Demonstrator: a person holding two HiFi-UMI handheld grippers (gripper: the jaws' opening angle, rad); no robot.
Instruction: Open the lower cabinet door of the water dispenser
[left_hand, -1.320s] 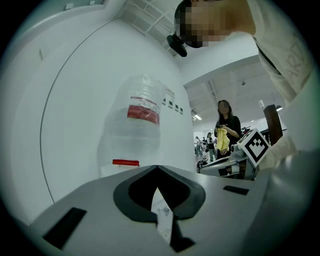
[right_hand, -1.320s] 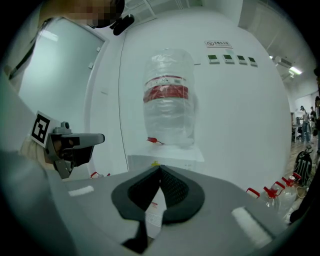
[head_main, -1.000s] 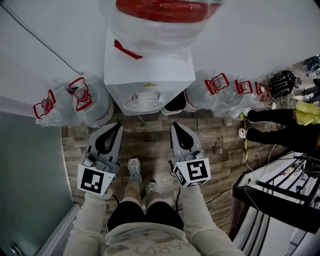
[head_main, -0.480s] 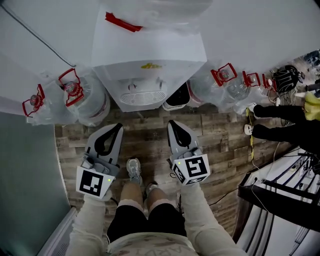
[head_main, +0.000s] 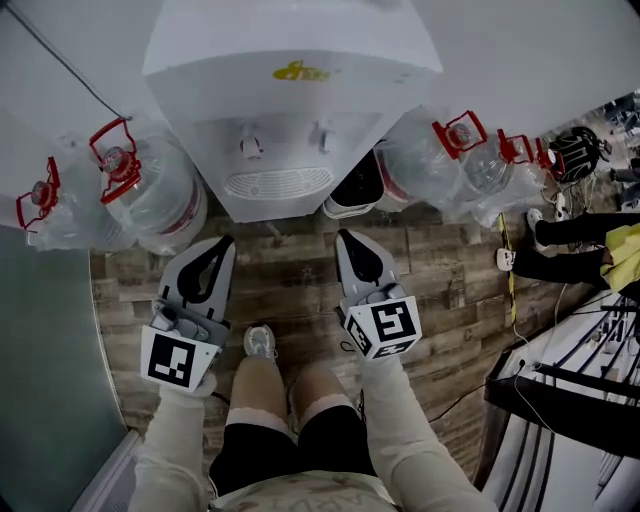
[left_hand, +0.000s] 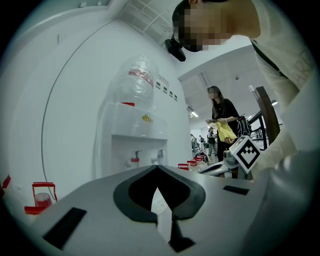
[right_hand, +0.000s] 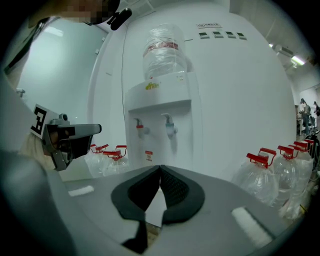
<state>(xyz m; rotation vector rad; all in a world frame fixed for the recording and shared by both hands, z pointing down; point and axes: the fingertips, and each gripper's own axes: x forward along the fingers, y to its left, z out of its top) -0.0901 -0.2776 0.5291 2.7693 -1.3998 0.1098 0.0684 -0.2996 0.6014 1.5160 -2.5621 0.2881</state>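
Observation:
The white water dispenser stands against the wall straight ahead, with two taps and a drip grille facing me. From above, its lower cabinet door is hidden under the top. In the right gripper view a strip of the lower front with a small red sticker shows above the jaws. My left gripper and right gripper hang side by side over the floor, short of the dispenser. Both are shut and hold nothing; the jaw tips meet in the left gripper and the right gripper.
Large water bottles with red handles flank the dispenser. A black bin sits at its right foot. A glass partition runs on the left; a metal rack and a person in black are at the right.
The person has crouched; both grippers have sunk together, still side by side and shut. The dispenser's front now looks larger, and the bottle on top has left the head view.

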